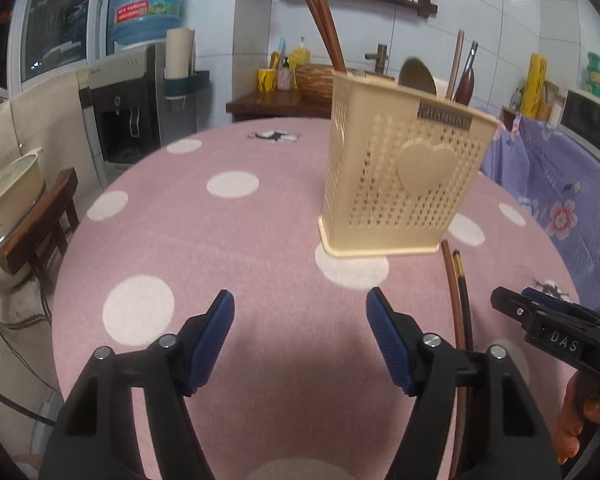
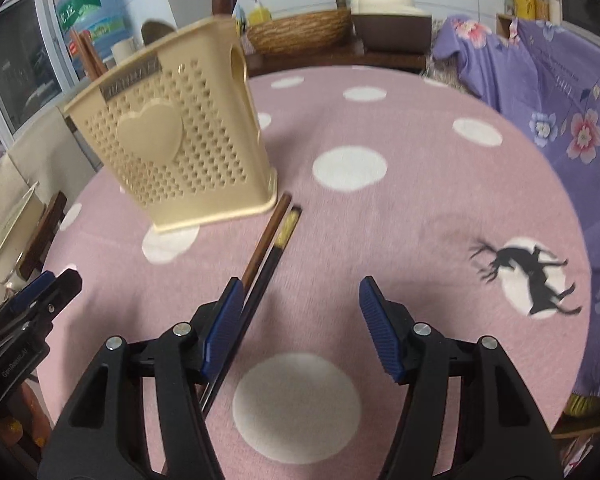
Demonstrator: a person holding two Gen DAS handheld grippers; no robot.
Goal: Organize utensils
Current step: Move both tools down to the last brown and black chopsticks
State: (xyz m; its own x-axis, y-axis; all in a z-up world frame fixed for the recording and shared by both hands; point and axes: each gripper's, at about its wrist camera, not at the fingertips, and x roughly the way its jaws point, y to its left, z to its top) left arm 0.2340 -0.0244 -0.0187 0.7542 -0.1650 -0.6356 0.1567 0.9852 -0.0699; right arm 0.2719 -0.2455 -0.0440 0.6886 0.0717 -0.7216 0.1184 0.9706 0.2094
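The right gripper [image 2: 300,320], black-armed with ribbed blue pads, stands spread with nothing between its jaws; its left pad sits just beside, perhaps over, the two chopsticks lying side by side on the pink polka-dot tablecloth [image 2: 420,200]: a reddish-brown wooden chopstick [image 2: 269,236] and a black chopstick with a yellow band near its end [image 2: 276,256]. The left gripper [image 1: 300,320] is likewise spread and empty, hovering above bare cloth a little to the side of the pair. Beyond both tools stands the beige perforated plastic utensil holder with a raised heart on its front [image 1: 400,176], already carrying upright brown chopsticks [image 1: 326,28] and a wooden spoon [image 1: 416,76]; the loose pair points toward its base, their far ends close to it. The risk, as I judge it, is a closing that catches only one stick, since they lie tight together and off-centre under the right jaws; the other could roll away. Thin sticks flat on soft cloth may also slip from the pads, or a snagged cloth could drag and tip the light holder.
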